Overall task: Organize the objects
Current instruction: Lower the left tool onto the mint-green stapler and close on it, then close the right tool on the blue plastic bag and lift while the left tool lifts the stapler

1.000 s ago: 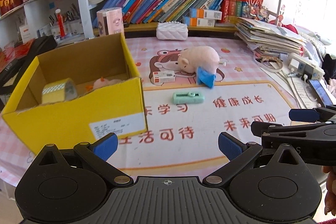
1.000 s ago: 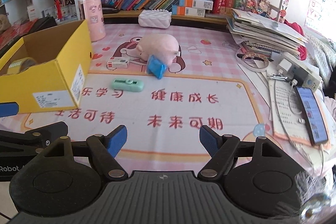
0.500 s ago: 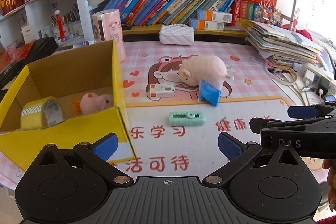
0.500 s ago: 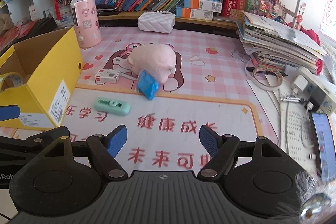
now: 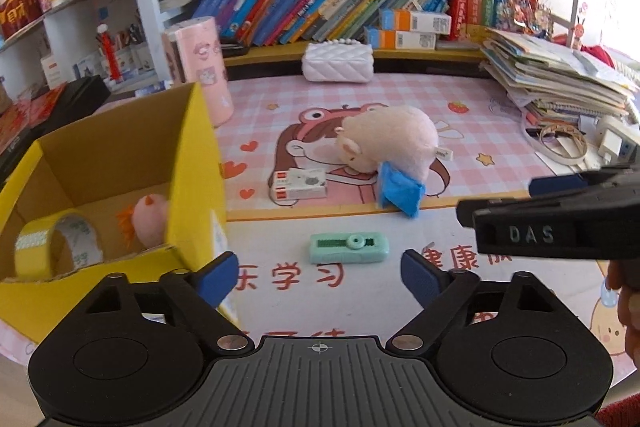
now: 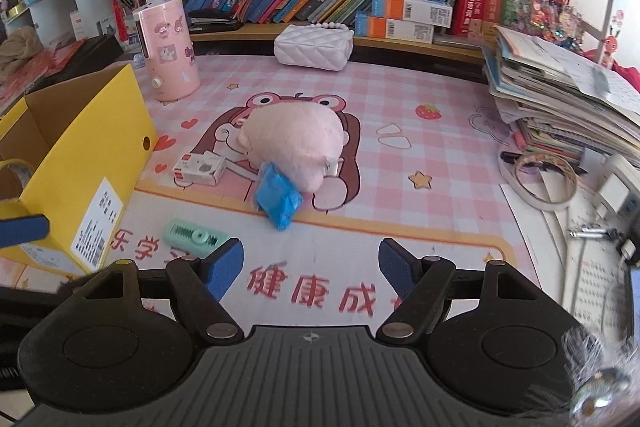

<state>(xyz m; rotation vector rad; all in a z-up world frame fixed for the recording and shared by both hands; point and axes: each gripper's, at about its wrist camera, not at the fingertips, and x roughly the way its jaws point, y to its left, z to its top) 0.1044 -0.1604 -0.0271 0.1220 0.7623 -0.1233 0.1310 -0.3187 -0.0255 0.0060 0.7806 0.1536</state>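
Green case (image 5: 349, 247) ahead of left tongs (image 5: 320, 277)

A cardboard box (image 5: 100, 163) is set at the desk's left edge, with a tape roll (image 5: 52, 247) and a small plush (image 5: 150, 219) inside. A plush pig (image 5: 388, 139) is laid mid-desk, a pouch (image 5: 400, 191) against its front, a small carton (image 5: 300, 183) to its left, a correction tape (image 5: 348, 247) nearer the front edge. A paper stack (image 5: 560, 83) is piled at the right edge.

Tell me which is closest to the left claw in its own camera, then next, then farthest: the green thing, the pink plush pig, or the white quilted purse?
1. Green thing, on the mat just ahead of the left claw.
2. Pink plush pig, mid-mat.
3. White quilted purse, back by the bookshelf.
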